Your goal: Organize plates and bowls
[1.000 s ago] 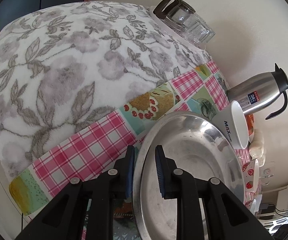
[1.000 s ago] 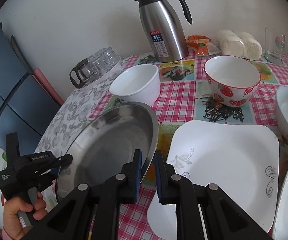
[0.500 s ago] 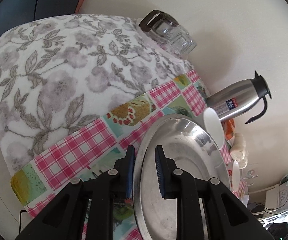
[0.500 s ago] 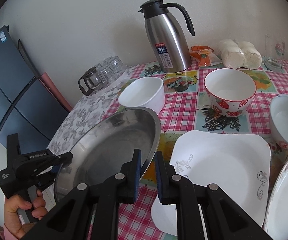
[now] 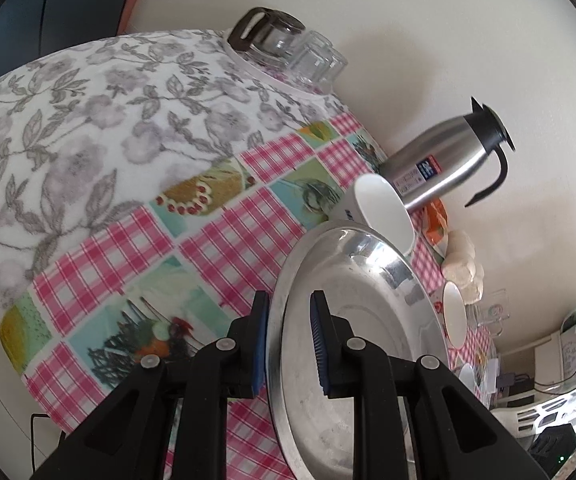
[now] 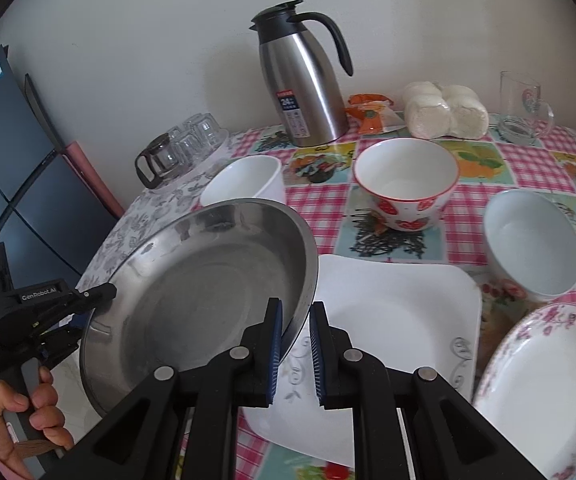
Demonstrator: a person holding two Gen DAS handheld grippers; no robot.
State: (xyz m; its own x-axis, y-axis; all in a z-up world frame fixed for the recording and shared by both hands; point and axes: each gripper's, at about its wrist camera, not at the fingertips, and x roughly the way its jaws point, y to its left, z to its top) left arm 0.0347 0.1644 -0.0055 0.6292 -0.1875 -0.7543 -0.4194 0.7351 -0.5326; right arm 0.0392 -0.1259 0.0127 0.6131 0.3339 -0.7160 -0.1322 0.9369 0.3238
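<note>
Both grippers clamp the steel plate [image 6: 208,292] by opposite edges. Right gripper [image 6: 293,344] is nearly closed, its ribbed blue pads pinching the plate's near right rim; left gripper [image 5: 287,344] is likewise nearly closed on the rim at the far side, and in the right wrist view it shows as a black pistol-shaped tool [image 6: 40,320] held by a hand [image 6: 20,420] at lower left. Between them the plate hangs tilted, clear of the table, its right edge overlapping a square white plate [image 6: 400,312] lying flat beneath.

Round, shallow and dull-polished, the steel plate has a raised lip that mirrors the room. Its square neighbour is glazed white with grey scrollwork at the corners. To the right lies a round plate with pink flowers [image 6: 536,384]; beyond stand a plain white bowl [image 6: 532,256], a strawberry-printed bowl [image 6: 406,184] and a squarish white bowl [image 6: 244,180].

Farther back are a brushed-steel thermos jug [image 6: 304,80] with a black handle, upturned clear glasses [image 6: 192,140] and a pink-checked oilcloth [image 6: 528,160] over the table.
</note>
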